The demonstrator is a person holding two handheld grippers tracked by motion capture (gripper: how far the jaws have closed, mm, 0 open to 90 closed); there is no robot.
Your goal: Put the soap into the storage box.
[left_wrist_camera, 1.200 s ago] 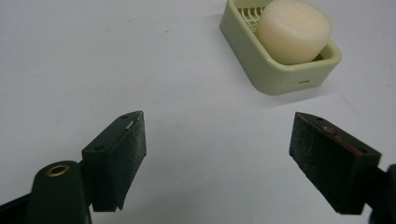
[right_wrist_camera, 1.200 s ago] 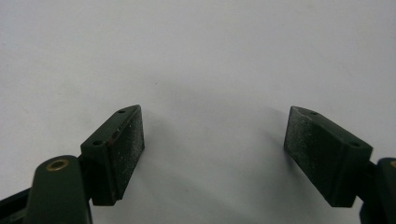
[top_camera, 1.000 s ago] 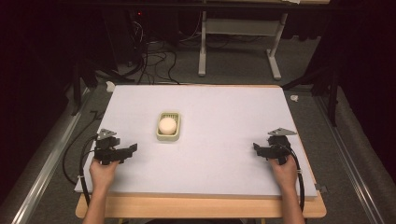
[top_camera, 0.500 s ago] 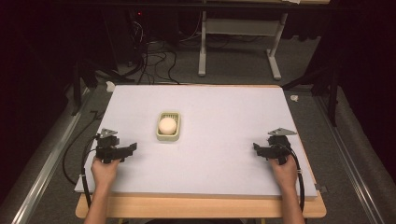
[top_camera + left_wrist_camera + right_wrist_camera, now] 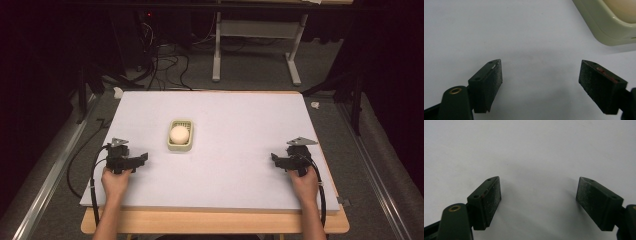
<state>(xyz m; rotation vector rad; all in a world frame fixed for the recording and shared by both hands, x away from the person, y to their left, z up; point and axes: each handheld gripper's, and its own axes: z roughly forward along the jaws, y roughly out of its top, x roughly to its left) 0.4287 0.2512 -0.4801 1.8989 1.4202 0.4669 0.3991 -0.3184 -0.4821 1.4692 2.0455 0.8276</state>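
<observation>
The black two-jaw left gripper (image 5: 141,158) is resting on the flat white surface (image 5: 240,125), its jaws standing wide apart with nothing between them, and it is lying just left of and slightly nearer the person than the small pale green rectangular plastic basket (image 5: 181,135). In the left gripper view the gripper (image 5: 540,82) is pointing across bare white surface toward a rounded corner of the basket (image 5: 599,27), which is sitting apart from the jaws at the upper right. The person's left hand (image 5: 116,181) is gripping it from behind. The black two-jaw right gripper (image 5: 275,159) is lying well to the right of the basket, near the surface's right edge, its jaws likewise spread and empty; in the right gripper view the gripper (image 5: 538,195) is facing plain white surface. The right hand (image 5: 305,181) is holding it. A cream-coloured round ball (image 5: 179,133) is sitting inside the basket.
</observation>
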